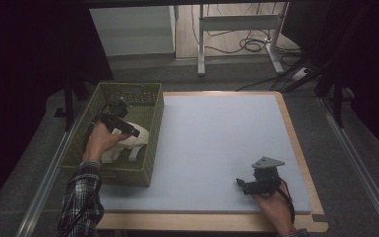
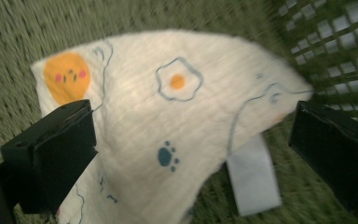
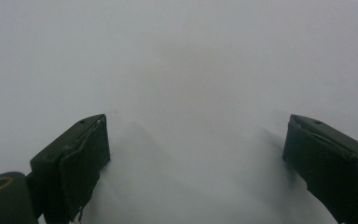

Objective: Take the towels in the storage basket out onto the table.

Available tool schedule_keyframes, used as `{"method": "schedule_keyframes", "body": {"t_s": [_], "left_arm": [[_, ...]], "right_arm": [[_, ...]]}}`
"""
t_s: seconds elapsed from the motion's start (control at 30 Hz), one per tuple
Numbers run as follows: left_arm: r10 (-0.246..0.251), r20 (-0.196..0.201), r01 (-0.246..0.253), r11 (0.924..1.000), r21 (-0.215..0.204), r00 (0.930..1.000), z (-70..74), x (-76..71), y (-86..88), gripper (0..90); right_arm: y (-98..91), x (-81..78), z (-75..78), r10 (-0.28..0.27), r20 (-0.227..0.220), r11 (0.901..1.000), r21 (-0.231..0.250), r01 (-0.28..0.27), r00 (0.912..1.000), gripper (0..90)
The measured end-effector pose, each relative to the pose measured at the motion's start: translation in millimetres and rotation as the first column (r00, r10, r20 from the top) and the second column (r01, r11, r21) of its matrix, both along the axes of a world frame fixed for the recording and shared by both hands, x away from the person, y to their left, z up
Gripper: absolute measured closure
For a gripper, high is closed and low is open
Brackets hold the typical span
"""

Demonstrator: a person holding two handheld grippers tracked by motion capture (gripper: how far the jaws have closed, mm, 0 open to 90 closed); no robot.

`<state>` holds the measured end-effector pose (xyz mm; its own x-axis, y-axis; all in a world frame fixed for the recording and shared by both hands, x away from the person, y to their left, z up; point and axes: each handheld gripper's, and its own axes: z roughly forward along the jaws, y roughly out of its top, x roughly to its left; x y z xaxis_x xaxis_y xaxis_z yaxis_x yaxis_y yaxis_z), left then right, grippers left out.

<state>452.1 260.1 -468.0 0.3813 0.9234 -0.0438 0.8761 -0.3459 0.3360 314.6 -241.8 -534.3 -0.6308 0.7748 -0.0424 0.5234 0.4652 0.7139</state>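
A white cloth (image 1: 128, 143) printed with fried eggs, a paw and an orange face lies crumpled in the green basket (image 1: 143, 174) at the table's left. My left gripper (image 1: 133, 132) hovers just over it, open. In the left gripper view the cloth (image 2: 168, 121) spreads between the two wide-apart jaws, and its white tag (image 2: 254, 179) lies on the basket floor. My right gripper (image 1: 240, 184) rests low over the pale blue mat (image 1: 217, 143) at the front right, open, with bare mat (image 3: 191, 93) between its jaws.
The basket's mesh wall (image 2: 335, 42) stands close on the right of the left gripper. A dark object (image 1: 138, 98) lies at the basket's far end. The wooden table edge (image 1: 296, 143) frames the mat. Metal desk legs and cables (image 1: 249, 44) stand beyond the table.
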Motion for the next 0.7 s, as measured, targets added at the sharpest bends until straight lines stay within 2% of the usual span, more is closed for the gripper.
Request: {"method": "schedule_keyframes", "body": {"t_s": [0.17, 0.27, 0.37, 0.47, 0.6, 0.7], "left_arm": [[0.026, -0.052, -0.025, 0.9993, 0.029, 0.9983, -16.4, 6.0, 6.0, 1.3], [0.044, -0.094, -0.038, 0.9975, 0.059, 0.9946, -27.0, 9.6, 11.0, 2.1], [0.056, -0.126, -0.048, 0.9966, 0.066, 0.9904, -35.1, 12.4, 15.1, 3.2], [0.058, -0.152, -0.048, 0.9967, 0.066, 0.9867, -37.2, 14.7, 16.5, 5.8], [0.065, -0.205, -0.056, 0.9972, 0.050, 0.9766, -41.1, 17.3, 17.0, 19.0], [0.045, -0.201, -0.032, 0.9973, 0.066, 0.9786, -38.3, 14.6, 15.3, 32.9]], "right_arm": [[0.0, 0.0, 0.0, 0.000, 0.000, 1.0000, 0.001, 0.000, 1.0000, 7.2], [0.0, 0.0, 0.0, 0.000, 0.000, 1.0000, 0.000, 0.000, 1.0000, 7.2], [0.0, 0.0, 0.0, 0.000, -0.001, 1.0000, 0.001, 0.000, 1.0000, 7.2], [0.0, 0.0, 0.0, 0.000, 0.000, 1.0000, 0.001, 0.000, 1.0000, 7.2], [0.0, 0.0, 0.0, 0.000, 0.000, 1.0000, 0.000, 0.000, 1.0000, 7.2], [0.0, 0.0, 0.0, 0.000, 0.000, 1.0000, 0.000, 0.000, 1.0000, 7.2]]}}
